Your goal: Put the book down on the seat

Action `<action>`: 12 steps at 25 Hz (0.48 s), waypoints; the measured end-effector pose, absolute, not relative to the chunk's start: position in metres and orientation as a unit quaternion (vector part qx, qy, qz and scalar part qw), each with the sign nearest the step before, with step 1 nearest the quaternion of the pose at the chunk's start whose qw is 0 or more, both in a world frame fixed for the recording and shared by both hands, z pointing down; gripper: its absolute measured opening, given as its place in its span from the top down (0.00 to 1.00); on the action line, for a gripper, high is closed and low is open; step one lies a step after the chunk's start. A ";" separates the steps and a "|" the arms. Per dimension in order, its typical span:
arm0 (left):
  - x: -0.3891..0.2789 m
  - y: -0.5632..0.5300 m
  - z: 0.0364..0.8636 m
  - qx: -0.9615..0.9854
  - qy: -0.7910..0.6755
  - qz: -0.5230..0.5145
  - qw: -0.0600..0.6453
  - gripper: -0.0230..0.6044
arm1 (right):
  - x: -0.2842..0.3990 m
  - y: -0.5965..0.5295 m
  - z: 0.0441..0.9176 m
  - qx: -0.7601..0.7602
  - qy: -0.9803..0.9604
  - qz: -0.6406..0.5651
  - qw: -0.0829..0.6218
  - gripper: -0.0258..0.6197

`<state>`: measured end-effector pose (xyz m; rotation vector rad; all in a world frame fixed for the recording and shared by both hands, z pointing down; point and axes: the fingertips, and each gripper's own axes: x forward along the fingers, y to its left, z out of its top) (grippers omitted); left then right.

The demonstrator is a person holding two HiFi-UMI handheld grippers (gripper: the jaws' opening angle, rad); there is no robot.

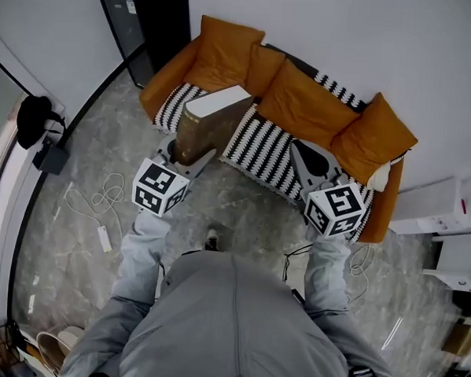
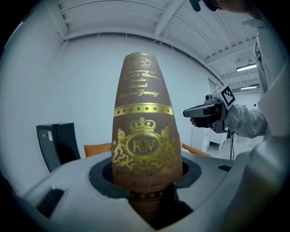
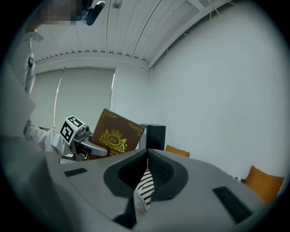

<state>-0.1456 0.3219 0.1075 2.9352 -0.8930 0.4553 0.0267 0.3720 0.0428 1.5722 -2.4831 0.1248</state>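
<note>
One brown book [image 1: 214, 120] stands on end in my left claw [image 1: 187, 157], clamped at its lower edge. Its long axis rises straight up and away from the claw, over the front edge of the striped seat cover [image 1: 262, 152] at the left part of the orange sofa [image 1: 303, 104]. My right claw [image 1: 313, 170] is drawn tight on what looks like a fold of that same cover, further right and well apart from the book. So the left arm is the nearer one, and I judge the move turns on tipping that upright axis forward and down until the book lies flat on the seat just beyond the claw.
</note>
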 end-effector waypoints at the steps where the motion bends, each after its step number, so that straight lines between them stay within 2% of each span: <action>1: -0.146 0.315 0.109 0.946 -0.287 0.147 0.021 0.57 | 0.026 0.366 0.045 0.532 -0.839 0.044 0.101 0.91; 12: -0.151 0.242 0.132 0.950 -0.269 0.154 0.036 0.57 | 0.019 0.299 0.066 0.547 -0.827 0.061 0.113 0.91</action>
